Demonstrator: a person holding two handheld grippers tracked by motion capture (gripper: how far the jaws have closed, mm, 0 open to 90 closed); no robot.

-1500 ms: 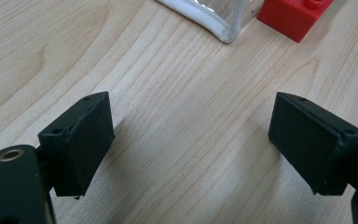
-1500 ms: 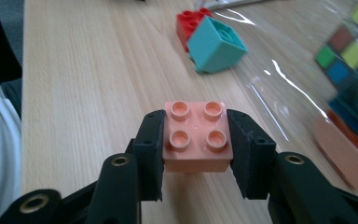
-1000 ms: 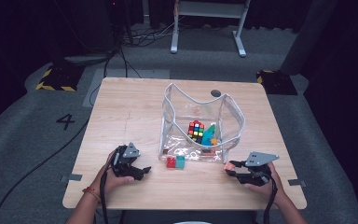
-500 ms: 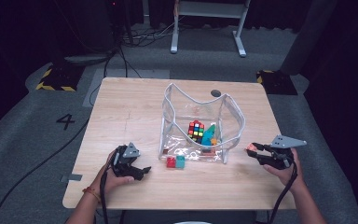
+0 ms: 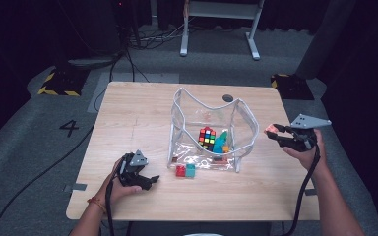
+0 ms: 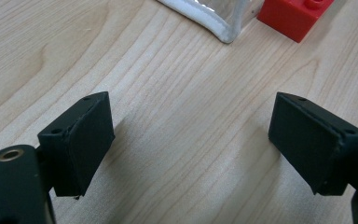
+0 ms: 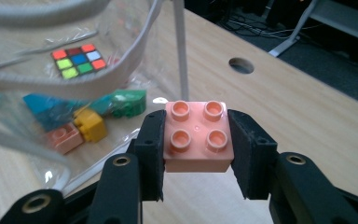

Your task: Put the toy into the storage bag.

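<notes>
My right gripper [image 5: 271,131] is shut on a pink four-stud brick [image 7: 197,137], raised off the table just right of the clear plastic bag [image 5: 242,125]. In the right gripper view the brick sits squarely between the pads [image 7: 151,156]. Inside the bag lie a colour cube [image 5: 206,137], a teal piece [image 5: 220,143] and small bricks [image 7: 89,125]. A red brick [image 5: 180,170] and a teal brick [image 5: 191,169] rest on the table in front of the bag. My left gripper [image 5: 150,181] lies low on the wood left of them, open and empty, its pads [image 6: 81,140] far apart.
The wooden table [image 5: 138,113] has a round cable hole [image 5: 228,98] behind the bag. A white frame [image 5: 216,27] stands on the floor beyond, with cables and a floor mark "4" [image 5: 69,128] at the left.
My right gripper has risen with the pink brick and moved right and farther back, from the table's front right to beside the bag's right wall. The left gripper has stayed put.
</notes>
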